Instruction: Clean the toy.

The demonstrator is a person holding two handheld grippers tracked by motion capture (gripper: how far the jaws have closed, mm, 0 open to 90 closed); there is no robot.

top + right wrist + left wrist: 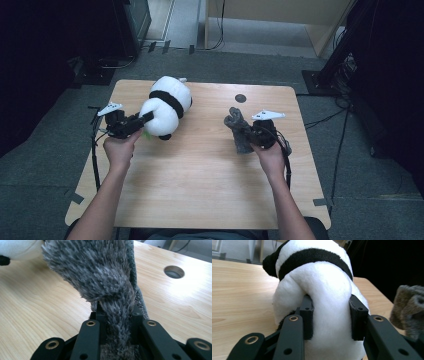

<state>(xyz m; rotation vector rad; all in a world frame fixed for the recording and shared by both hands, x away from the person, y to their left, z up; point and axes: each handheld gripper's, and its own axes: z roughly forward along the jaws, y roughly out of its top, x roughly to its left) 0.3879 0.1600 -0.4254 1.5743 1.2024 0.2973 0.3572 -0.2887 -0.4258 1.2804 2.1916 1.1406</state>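
We see the left gripper [142,120] clamped on the plush panda [165,106] at the table's [200,170] left — right gripper [247,131] pinched tight on grey furry cloth [239,129], right side.

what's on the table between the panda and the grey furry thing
Nothing: in the high view the stretch of table between the panda and the grey furry thing is bare wood.
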